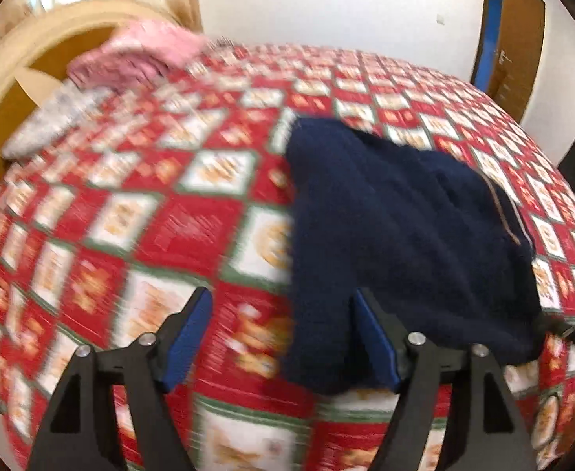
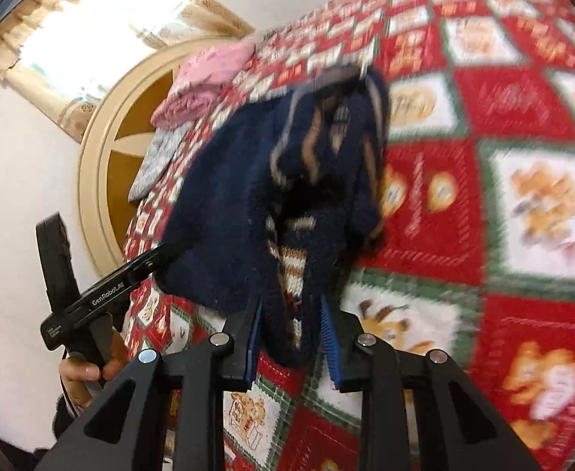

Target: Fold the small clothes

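1. Right claw grips the striped hem of the navy knitted sweater, lifted off the red checked bedspread.
2. Left claw gapes open beside the sweater's edge, holding nothing.
3. Judged step: spreading it flat; next, the left should pinch the opposite corner.

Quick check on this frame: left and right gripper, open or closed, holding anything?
Left gripper: open, nothing clamped; navy sweater lies partly between its fingers.
Right gripper: fingers close around the sweater's striped edge; firm clamp cannot be told.
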The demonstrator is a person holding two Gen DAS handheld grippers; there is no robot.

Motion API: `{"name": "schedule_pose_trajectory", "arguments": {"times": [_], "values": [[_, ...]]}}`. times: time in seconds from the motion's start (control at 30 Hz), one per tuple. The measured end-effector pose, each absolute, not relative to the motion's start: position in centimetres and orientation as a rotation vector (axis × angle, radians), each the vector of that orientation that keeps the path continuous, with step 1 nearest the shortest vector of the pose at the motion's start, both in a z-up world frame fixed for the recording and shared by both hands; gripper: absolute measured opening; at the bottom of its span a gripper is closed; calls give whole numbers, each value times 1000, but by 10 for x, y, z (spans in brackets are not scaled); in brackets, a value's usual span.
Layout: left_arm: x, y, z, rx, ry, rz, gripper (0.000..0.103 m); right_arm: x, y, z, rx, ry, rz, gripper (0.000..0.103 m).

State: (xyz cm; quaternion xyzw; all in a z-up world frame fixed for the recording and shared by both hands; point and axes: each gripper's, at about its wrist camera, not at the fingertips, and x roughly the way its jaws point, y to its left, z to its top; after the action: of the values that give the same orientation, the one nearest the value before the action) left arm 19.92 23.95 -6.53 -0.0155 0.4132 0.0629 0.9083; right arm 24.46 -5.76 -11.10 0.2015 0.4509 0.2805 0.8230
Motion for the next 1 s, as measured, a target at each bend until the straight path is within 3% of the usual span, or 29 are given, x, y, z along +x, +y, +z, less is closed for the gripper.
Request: {"name": "schedule_pose_trajectory", "arguments": {"times": [0.13,0.23,0.4,0.47,0.53,0.8,1.0], "values": [[220,244,-42,-59,778,147,76,247,-64,-58,295,732,522,29],[248,229,-39,-60,743,139,76,266,-32,-36,169,676,567,29],[296,210,-84,-20,848,203,76,307,25,-65,-124,680,469,29],[301,214,-101,-37,879,210,84,332,30,-93,-188,737,389,29],[300,219,-109,-43,835,245,102,345,21,-113,-159,734,393,28],[306,221,-113,-57,841,262,103,373,27,-116,-130,720,391,28],[271,207,-86,33,798,286,103,359,15,-94,-37,787,385,31]]}}
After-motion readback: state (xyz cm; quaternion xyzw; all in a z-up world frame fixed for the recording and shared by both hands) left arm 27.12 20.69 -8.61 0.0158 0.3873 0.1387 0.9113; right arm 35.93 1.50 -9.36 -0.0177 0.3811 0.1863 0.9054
